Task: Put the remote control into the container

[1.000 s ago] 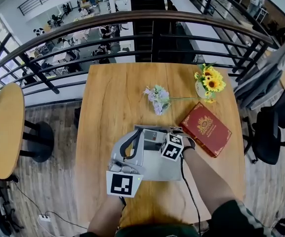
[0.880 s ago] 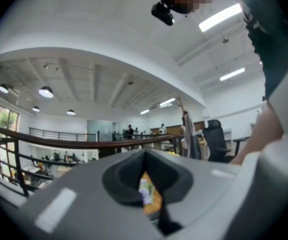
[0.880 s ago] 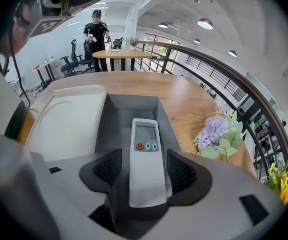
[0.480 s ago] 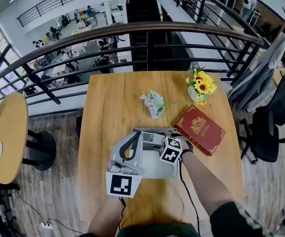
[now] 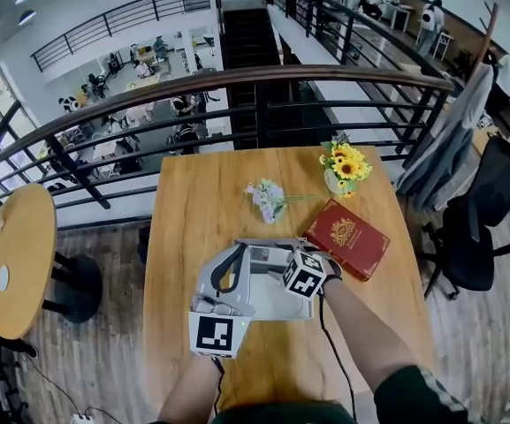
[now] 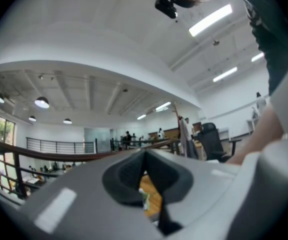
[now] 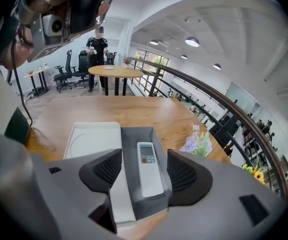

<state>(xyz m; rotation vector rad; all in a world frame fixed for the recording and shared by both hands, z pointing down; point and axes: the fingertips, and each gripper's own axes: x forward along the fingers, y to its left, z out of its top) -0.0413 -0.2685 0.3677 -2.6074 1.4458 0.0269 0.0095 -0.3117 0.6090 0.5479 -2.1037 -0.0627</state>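
Fingers of our right gripper (image 7: 144, 173) hang released over the remote control (image 7: 147, 170), which lies in the container (image 7: 158, 136) toward the tabletop's (image 7: 109, 111) near edge. Our left gripper (image 6: 144, 180) is clenched and empty. Pulling away crookedly, we could clip the container's wall.

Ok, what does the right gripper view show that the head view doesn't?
Only the right gripper view shows the white remote control lying in the grey container, between the open jaws of the right gripper. Only the head view shows the red book and the left gripper. Both show the wooden table, the purple flowers and the sunflowers.
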